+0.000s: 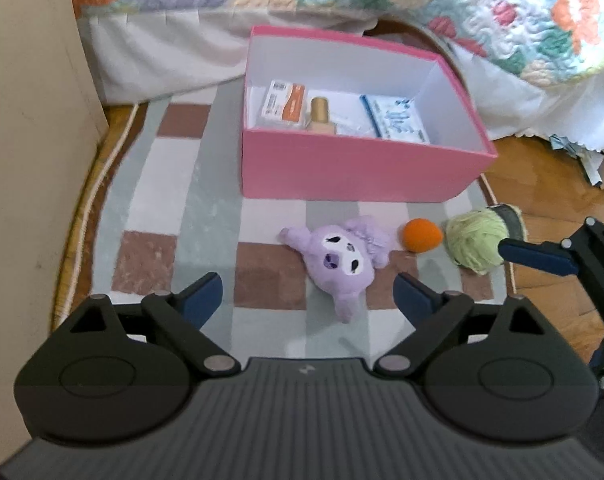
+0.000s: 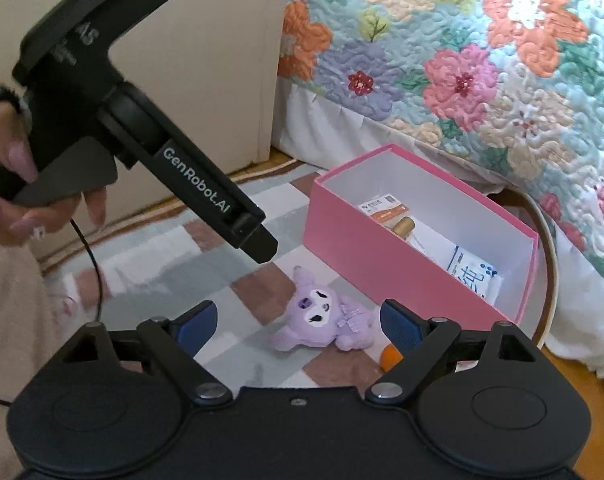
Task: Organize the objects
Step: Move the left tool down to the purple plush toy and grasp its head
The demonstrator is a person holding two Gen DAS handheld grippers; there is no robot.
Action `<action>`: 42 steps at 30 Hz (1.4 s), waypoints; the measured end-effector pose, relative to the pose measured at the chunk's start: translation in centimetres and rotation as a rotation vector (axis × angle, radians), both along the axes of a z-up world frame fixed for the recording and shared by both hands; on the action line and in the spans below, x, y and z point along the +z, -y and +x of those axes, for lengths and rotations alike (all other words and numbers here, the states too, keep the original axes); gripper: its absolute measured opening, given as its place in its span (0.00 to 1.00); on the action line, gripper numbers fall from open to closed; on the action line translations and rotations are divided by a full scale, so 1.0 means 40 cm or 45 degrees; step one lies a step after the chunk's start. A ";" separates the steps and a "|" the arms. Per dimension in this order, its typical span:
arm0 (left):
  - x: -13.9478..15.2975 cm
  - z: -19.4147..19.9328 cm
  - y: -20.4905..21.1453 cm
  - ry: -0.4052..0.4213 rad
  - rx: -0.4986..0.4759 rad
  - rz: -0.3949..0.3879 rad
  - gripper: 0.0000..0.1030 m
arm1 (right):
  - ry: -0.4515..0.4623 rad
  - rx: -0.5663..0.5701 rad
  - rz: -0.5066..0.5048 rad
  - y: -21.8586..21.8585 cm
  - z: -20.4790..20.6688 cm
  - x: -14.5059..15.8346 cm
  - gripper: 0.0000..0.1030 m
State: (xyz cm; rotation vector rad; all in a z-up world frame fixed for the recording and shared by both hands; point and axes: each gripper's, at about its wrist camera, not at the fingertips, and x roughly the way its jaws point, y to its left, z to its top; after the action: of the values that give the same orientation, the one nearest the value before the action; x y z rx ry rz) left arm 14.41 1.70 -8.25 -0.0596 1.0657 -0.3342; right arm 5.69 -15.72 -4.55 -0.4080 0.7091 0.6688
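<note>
A purple plush toy [image 1: 341, 260] lies face up on the checked rug, just in front of the open pink box [image 1: 361, 172]. My left gripper [image 1: 307, 292] hangs open right above it, nothing between its fingers. To the plush's right lie an orange ball [image 1: 421, 234] and a green yarn ball [image 1: 471, 240]; a finger [image 1: 533, 255] of the right gripper reaches the yarn ball. In the right wrist view my right gripper [image 2: 298, 320] is open over the plush [image 2: 321, 320], the orange ball [image 2: 389, 356] half hidden behind its right finger. A hand [image 2: 6, 200] holds the left gripper [image 2: 262, 246].
The box [image 2: 381, 264] holds an orange-and-white packet [image 1: 286, 104], a gold-capped bottle [image 1: 321, 116] and a blue-and-white packet [image 1: 397, 118]. A bed with a floral quilt [image 1: 541, 8] stands behind, a beige cabinet [image 1: 22, 120] on the left, wooden floor [image 1: 541, 184] on the right.
</note>
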 end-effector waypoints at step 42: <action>-0.318 0.131 -0.061 -0.167 0.204 -0.352 0.42 | -0.351 -0.201 0.203 0.002 0.186 -0.278 0.96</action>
State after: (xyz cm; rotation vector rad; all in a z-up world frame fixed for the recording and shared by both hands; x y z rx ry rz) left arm 19.63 4.12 -20.96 -0.4169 1.1304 -0.3340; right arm 13.13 -15.79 -15.67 -0.1113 0.9313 0.6329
